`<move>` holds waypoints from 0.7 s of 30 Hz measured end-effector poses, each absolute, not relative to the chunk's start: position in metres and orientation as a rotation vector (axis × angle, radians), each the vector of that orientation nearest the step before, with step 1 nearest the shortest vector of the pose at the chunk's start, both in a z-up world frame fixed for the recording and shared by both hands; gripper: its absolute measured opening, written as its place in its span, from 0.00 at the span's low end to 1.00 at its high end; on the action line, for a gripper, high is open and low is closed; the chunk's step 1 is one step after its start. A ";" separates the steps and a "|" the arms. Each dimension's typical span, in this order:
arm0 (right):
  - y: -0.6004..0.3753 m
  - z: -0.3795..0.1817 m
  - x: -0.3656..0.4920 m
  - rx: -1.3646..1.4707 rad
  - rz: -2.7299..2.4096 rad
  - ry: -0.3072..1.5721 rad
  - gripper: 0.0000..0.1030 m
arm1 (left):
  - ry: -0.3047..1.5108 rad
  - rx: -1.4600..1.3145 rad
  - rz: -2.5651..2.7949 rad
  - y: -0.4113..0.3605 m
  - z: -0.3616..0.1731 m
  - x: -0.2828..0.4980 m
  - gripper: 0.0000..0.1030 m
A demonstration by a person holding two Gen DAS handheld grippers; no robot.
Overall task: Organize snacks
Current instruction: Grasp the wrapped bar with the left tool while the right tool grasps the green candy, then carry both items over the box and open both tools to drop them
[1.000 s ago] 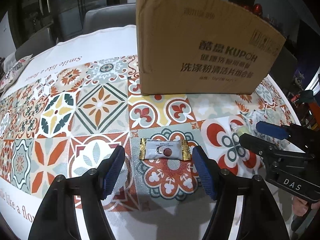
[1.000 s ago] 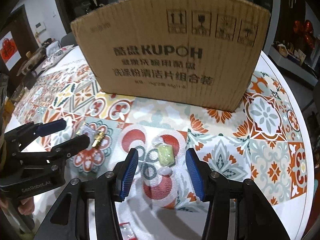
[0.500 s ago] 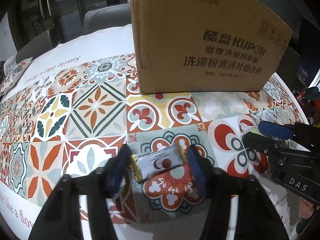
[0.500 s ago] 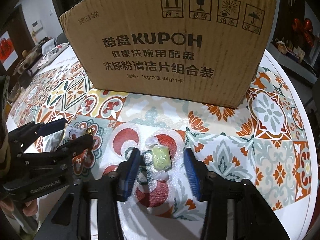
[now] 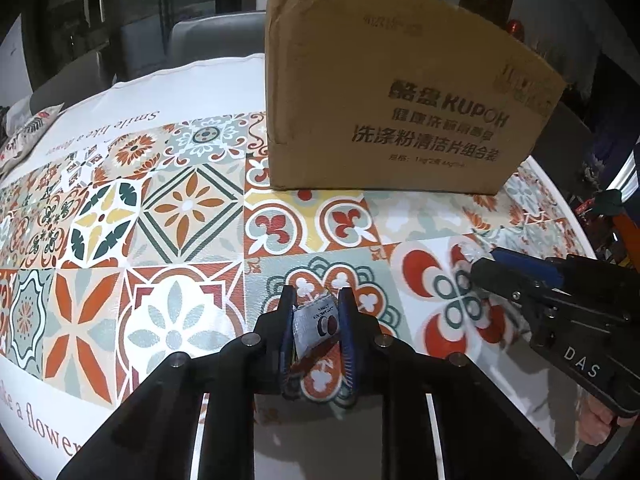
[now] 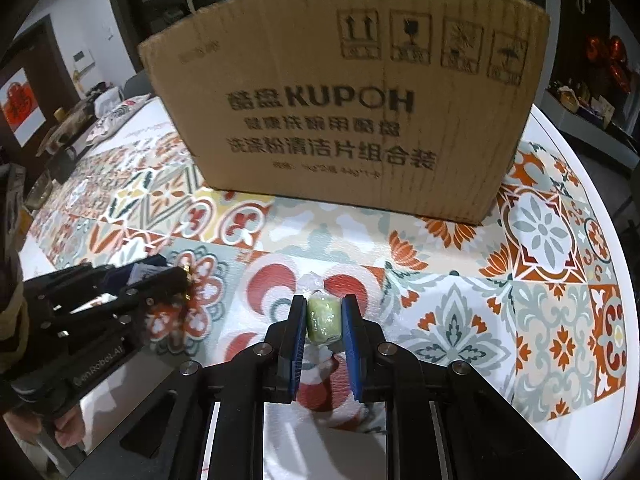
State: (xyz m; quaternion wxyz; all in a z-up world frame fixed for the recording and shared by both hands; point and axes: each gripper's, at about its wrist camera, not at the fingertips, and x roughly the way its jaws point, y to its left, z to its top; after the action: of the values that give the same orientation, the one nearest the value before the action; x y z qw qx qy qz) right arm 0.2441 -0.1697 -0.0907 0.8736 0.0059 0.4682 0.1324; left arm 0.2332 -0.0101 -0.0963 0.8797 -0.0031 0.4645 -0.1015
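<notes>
A white candy with gold wrapper ends (image 5: 316, 320) sits crumpled and tilted between the blue pads of my left gripper (image 5: 317, 298), whose jaws are closing and press on it just above the patterned tablecloth (image 5: 180, 208). My right gripper (image 6: 324, 302) is shut on a green candy in a clear wrapper (image 6: 323, 318). Each gripper shows in the other's view: the right gripper (image 5: 486, 260) at the right, the left gripper (image 6: 172, 270) at the left. A brown cardboard box (image 5: 400, 100) stands behind both candies.
The cardboard box (image 6: 340, 120) is tall and blocks the far side of the round table. The table's white rim (image 6: 600, 200) curves along the right. Grey chairs (image 5: 216, 40) stand behind the table. Bare cloth lies to the left of the box.
Both grippers closed from wide open onto their candies. The white candy went from flat to squeezed and tilted between the left pads. The green one is now clamped.
</notes>
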 end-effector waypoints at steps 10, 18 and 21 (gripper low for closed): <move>-0.168 -0.063 0.230 0.029 0.299 0.915 0.19 | 0.891 -0.012 -0.258 -0.012 -0.066 0.219 0.12; -0.166 -0.037 0.216 0.039 0.322 0.857 0.19 | 0.819 -0.022 -0.292 -0.017 -0.033 0.204 0.12; -0.167 -0.026 0.211 0.041 0.326 0.828 0.19 | 0.785 -0.025 -0.302 -0.018 -0.019 0.198 0.12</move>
State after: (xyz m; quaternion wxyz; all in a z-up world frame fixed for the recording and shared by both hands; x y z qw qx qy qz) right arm 0.2112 -0.1672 -0.0261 0.9024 0.0200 0.4006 0.1577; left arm 0.1983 -0.0177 -0.0193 0.9129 -0.0120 0.3809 -0.1465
